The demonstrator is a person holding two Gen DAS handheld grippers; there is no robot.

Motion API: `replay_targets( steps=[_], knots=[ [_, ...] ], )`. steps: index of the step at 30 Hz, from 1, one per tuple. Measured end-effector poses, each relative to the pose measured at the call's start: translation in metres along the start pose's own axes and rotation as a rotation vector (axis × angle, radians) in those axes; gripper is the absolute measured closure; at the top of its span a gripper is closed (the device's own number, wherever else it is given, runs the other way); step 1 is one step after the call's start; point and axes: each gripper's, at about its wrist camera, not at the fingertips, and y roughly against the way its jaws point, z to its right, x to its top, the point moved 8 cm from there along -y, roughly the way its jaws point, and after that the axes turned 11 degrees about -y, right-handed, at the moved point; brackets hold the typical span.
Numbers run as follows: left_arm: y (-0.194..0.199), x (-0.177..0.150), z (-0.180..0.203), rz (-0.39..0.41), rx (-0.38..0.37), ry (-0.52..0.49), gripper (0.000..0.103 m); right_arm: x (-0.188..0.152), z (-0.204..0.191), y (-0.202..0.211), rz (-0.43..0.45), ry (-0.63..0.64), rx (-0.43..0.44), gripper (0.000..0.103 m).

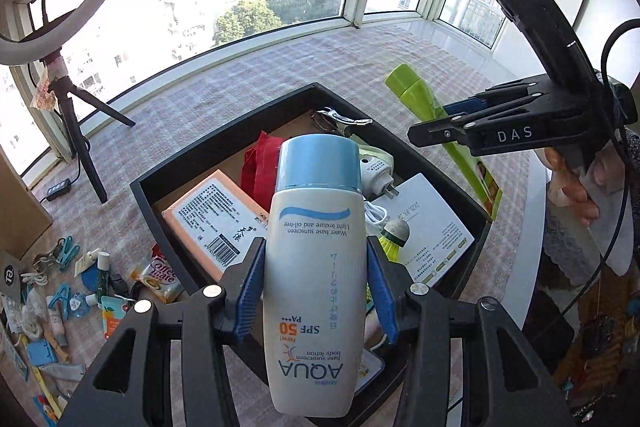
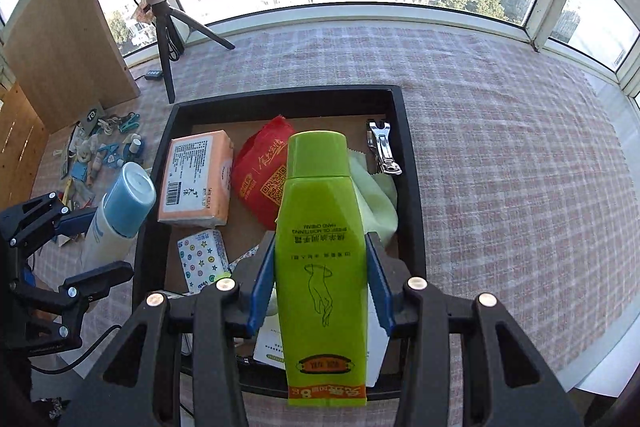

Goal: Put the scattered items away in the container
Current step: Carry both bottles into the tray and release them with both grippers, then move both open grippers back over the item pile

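Over the black tray [image 2: 408, 163], the left gripper [image 1: 316, 287] clasps a smooth, stiff, probably slippery sunscreen bottle [image 1: 316, 267] mid-body, while the right gripper [image 2: 320, 279] pinches a light, squashy green tube [image 2: 322, 247].

The tray [image 2: 404, 131] sat on the checked cloth [image 2: 520, 187]. In the tray lay a boxed soap [image 2: 198, 179] at left, a pouch [image 2: 262, 173] beside it, and nail clippers [image 2: 383, 147] by the right wall. Small clutter [image 2: 100, 151] lay left of the tray; a tripod [image 2: 168, 43] stood behind it.
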Motion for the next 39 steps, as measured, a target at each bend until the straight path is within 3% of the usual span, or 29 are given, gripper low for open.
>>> replay_targets(
  steps=[2, 11, 18, 27, 39],
  knots=[
    [-0.005, 0.004, 0.000, -0.013, 0.013, 0.014, 0.033, 0.001, 0.003, -0.001, -0.007, 0.001, 0.008, 0.048],
    [0.005, 0.001, -0.006, 0.013, 0.046, 0.033, 0.035, 0.004, -0.003, 0.004, 0.045, 0.003, 0.034, 0.047],
    [0.022, -0.028, -0.030, 0.008, 0.092, 0.086, 0.035, -0.005, -0.036, -0.005, 0.068, 0.069, 0.072, 0.047],
    [0.061, -0.103, -0.099, -0.012, 0.192, 0.248, 0.035, -0.022, -0.102, -0.021, 0.041, 0.153, 0.141, 0.047],
    [0.129, -0.245, -0.206, -0.082, 0.365, 0.484, 0.038, -0.044, -0.215, -0.030, -0.031, 0.251, 0.277, 0.047]
  ],
)
